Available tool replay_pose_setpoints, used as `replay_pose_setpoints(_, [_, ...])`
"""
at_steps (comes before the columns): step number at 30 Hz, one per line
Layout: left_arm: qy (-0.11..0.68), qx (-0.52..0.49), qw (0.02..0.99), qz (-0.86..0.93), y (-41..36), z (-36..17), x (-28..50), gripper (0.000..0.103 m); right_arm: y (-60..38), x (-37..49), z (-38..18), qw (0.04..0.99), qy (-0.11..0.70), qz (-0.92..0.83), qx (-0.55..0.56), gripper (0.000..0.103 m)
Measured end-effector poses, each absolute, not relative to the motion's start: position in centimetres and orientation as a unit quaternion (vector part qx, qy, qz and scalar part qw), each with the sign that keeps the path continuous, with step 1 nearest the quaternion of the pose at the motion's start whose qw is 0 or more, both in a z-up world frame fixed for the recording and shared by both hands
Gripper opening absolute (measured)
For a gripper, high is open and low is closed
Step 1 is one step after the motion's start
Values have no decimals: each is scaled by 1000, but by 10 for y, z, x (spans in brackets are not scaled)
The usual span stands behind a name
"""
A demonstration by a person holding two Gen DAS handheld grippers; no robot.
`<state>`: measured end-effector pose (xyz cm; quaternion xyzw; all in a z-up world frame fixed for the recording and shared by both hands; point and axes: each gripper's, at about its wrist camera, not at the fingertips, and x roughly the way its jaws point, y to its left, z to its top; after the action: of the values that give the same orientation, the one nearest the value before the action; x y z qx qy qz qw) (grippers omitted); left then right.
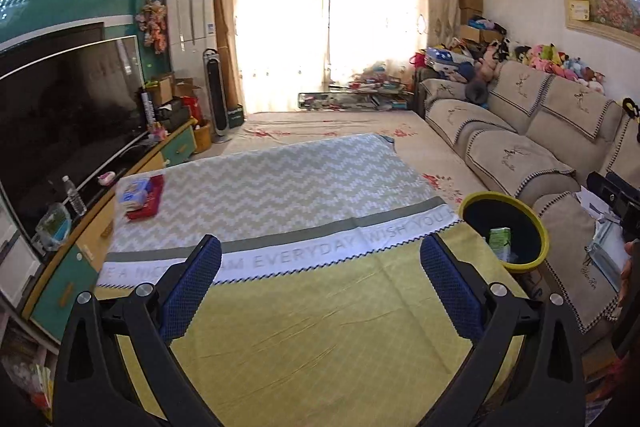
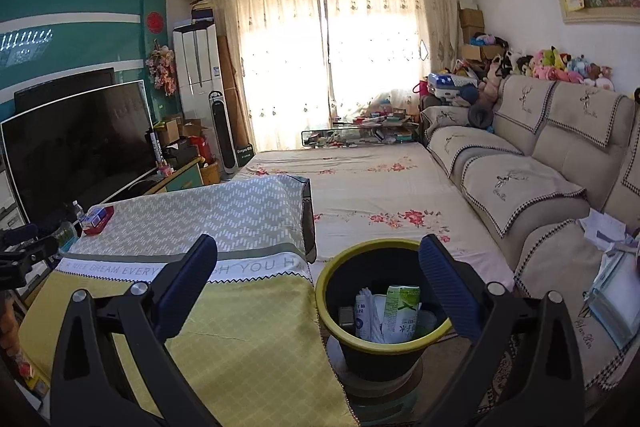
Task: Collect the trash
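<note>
A black bin with a yellow rim (image 2: 384, 343) stands by the table's right edge. It holds a green carton (image 2: 401, 311), a white wrapper (image 2: 366, 315) and other trash. The bin also shows in the left wrist view (image 1: 505, 269), with the carton (image 1: 500, 242) inside. My right gripper (image 2: 318, 287) is open and empty, just above and in front of the bin. My left gripper (image 1: 320, 289) is open and empty over the yellow part of the tablecloth (image 1: 320, 327). A blue packet on a red item (image 1: 140, 195) lies at the table's far left corner.
A TV (image 1: 68, 115) on a green cabinet runs along the left, with a water bottle (image 1: 74, 195) in front of it. A beige sofa (image 2: 540, 179) with papers (image 2: 612, 291) lines the right. A flowered sheet (image 2: 372, 187) covers the floor beyond the table.
</note>
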<state>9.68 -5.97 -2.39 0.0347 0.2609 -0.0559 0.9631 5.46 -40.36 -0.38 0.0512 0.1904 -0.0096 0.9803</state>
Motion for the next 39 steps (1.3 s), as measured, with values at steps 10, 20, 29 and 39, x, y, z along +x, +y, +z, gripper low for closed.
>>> replay_pose_setpoints(10, [230, -29, 973, 17, 4, -10, 28, 98, -370, 22, 7, 984, 174, 15, 22, 96])
replay_pose_setpoints(20, [227, -20, 973, 26, -3, -10, 9, 98, -370, 18, 4, 982, 188, 14, 26, 96])
replay_pose_setpoints(29, [233, -22, 972, 25, -4, -13, 15, 98, -369, 22, 3, 981, 191, 15, 29, 96])
replay_pose_setpoints(39, [236, -24, 971, 28, -4, -15, 16, 98, -370, 26, 1, 980, 194, 13, 32, 96])
